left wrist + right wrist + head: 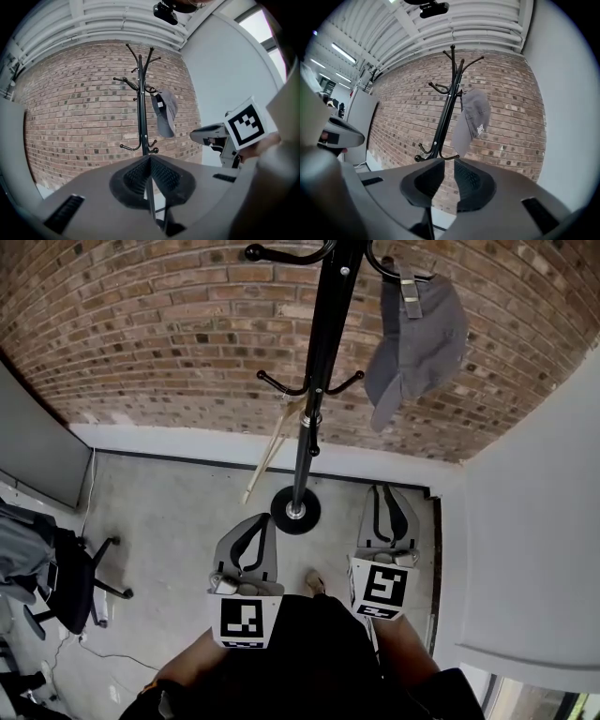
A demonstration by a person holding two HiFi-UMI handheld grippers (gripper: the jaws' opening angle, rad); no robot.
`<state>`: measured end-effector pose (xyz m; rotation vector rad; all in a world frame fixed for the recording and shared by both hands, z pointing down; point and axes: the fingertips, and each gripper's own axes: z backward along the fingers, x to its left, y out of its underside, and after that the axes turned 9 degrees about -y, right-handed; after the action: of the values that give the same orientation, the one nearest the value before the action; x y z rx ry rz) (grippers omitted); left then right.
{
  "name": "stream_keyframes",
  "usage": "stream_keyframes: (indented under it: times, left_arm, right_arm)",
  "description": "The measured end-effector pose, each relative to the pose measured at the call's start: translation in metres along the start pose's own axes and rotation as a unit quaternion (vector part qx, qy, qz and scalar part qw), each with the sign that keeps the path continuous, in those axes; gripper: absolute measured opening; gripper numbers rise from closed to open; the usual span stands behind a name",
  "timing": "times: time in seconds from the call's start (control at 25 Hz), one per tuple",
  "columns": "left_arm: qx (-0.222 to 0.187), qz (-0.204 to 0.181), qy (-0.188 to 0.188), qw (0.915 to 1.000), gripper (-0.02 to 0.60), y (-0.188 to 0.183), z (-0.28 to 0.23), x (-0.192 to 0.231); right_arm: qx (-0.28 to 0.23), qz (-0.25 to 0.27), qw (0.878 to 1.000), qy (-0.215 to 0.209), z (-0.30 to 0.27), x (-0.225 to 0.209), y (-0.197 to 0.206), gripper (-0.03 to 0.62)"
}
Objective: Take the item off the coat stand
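Low at the left, the left gripper (255,526) has its jaws closed together on nothing, the black coat stand (314,381) rises before the brick wall (141,334), the right gripper (389,493) shows a narrow empty gap, and the grey cap (422,338) hangs from the stand's top right hook

Corner of an office-type workroom with an industrial look. An exposed brick wall (169,334), a bare concrete floor (178,512) and a white ribbed ceiling (487,28) with strip lights (343,52) enclose the space. A wheeled office chair (70,585), a grey partition (33,442) and a black coat stand (314,381) furnish it.
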<state>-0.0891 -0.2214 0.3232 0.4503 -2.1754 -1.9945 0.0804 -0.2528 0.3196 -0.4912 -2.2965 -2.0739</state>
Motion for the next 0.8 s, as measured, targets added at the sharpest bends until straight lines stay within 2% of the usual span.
stream_keyframes:
  times: [0.08, 0.16, 0.28, 0.56, 0.8]
  left_arm:
    - [0.002, -0.002, -0.006, 1.0, 0.031, -0.003, -0.009, 0.001]
    - [-0.01, -0.003, -0.011, 0.9999, 0.031, -0.01, -0.017, 0.0]
    - [-0.024, -0.012, -0.015, 0.9995, 0.031, -0.017, -0.029, -0.001]
    - [-0.018, -0.007, -0.032, 0.9993, 0.031, -0.02, -0.043, 0.004]
    - [-0.01, -0.012, -0.036, 0.9992, 0.031, -0.02, -0.047, 0.009]
  right_arm:
    - [0.001, 0.0, 1.0, 0.007, -0.016, -0.014, -0.004, 0.103]
    - [0.005, 0.003, 1.0, 0.014, -0.031, -0.026, -0.004, 0.13]
    - [0.007, 0.016, 1.0, 0.024, -0.051, -0.039, -0.002, 0.143]
    - [0.021, 0.049, 0.998, 0.041, -0.096, -0.045, 0.01, 0.16]
    - [0.001, 0.067, 0.994, 0.088, -0.114, -0.057, 0.007, 0.161]
